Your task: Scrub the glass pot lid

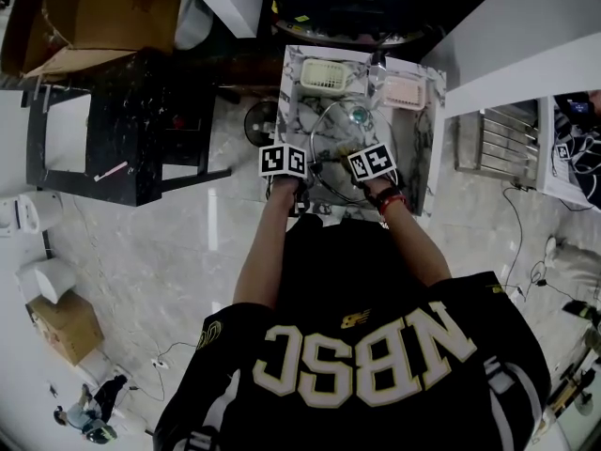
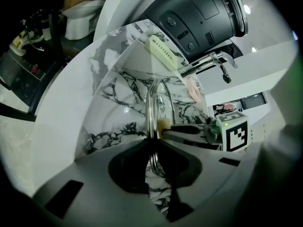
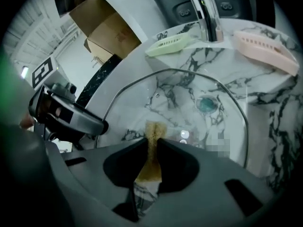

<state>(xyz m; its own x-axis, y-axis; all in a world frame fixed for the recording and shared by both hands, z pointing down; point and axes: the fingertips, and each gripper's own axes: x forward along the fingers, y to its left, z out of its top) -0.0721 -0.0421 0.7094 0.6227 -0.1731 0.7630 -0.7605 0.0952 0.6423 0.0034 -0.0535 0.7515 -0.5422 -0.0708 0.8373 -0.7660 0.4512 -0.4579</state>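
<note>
The glass pot lid (image 3: 142,96) stands on edge in the marble sink (image 1: 419,148), its metal rim (image 2: 152,112) seen edge-on in the left gripper view. My left gripper (image 2: 154,144) is shut on that rim at the lid's near left side. My right gripper (image 3: 152,143) is shut on a thin yellow-brown sponge (image 3: 152,150), whose tip lies against the lid's glass face. In the left gripper view the sponge (image 2: 164,123) touches the lid just right of the rim. The lid's knob does not show clearly.
A green soap tray (image 3: 169,44) and a pink one (image 3: 262,48) sit on the sink's back ledge beside the faucet (image 3: 208,13). The teal drain (image 3: 207,104) shows through the glass. A black table (image 1: 131,125) and a cardboard box (image 1: 94,7) stand at the left.
</note>
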